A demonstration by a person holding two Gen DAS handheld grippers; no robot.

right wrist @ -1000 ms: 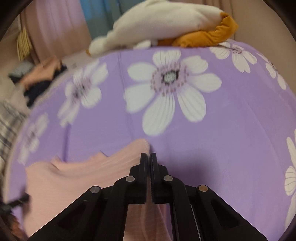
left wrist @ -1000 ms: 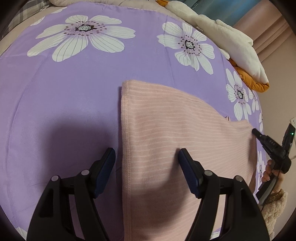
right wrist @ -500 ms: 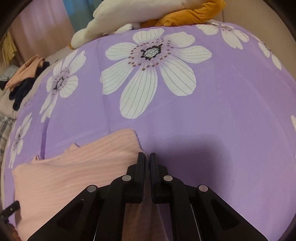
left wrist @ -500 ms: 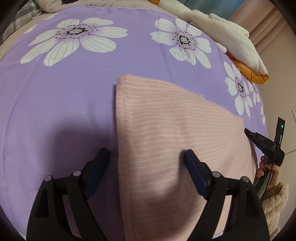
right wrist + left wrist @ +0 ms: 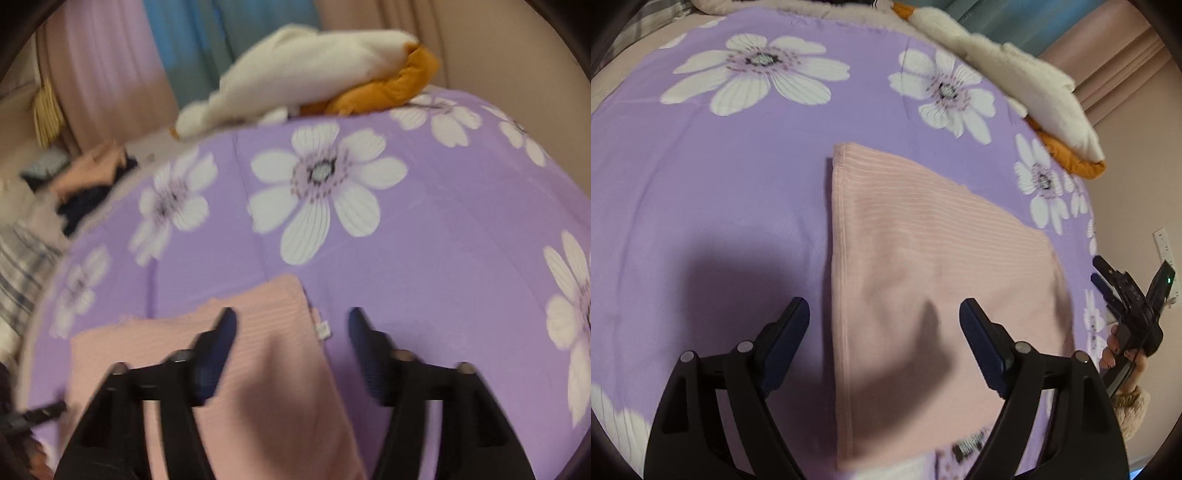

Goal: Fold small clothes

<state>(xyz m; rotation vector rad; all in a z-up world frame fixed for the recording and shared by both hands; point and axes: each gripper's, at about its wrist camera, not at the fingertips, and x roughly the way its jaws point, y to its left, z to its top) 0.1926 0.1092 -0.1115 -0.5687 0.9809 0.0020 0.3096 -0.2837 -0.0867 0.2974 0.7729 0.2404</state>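
**Pink garment flat on floral sheet, both claws spread**

Pink ribbed garment lies folded at centre frame, left wrist view, on the purple flowered sheet. A small white tag shows at its edge (right wrist view, blurred). Left gripper spread wide, straddling the garment's hemmed edge, holding nothing. Right gripper wide too, empty. Cream and orange plush upper right.
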